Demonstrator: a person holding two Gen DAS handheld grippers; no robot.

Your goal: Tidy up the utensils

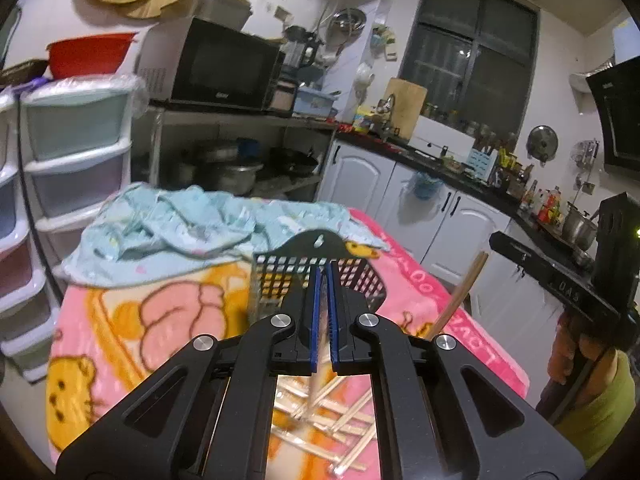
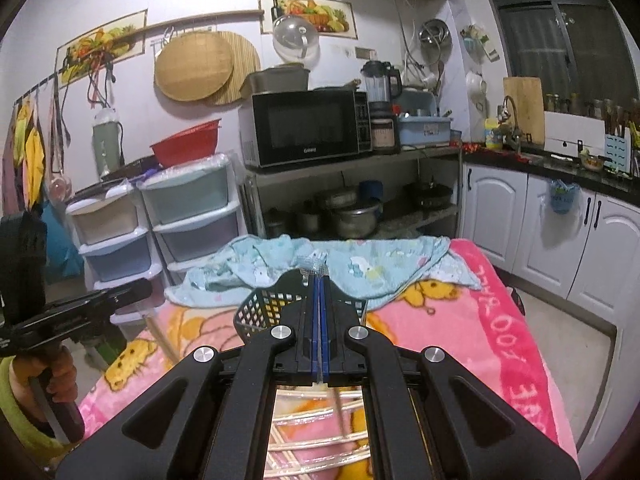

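My left gripper is shut on a pale wooden chopstick that hangs down below the blue pads. In the right wrist view this gripper is at the left, its chopstick slanting down. My right gripper is shut on another chopstick. The left wrist view shows the right gripper at the right with its chopstick. Both grippers hover just in front of a black mesh utensil basket. Several loose chopsticks lie on the pink blanket beneath.
A crumpled light blue cloth lies behind the basket at the blanket's far end. Plastic drawer units and a shelf with a microwave stand beyond. White cabinets line the right. A person's hand holds the left gripper.
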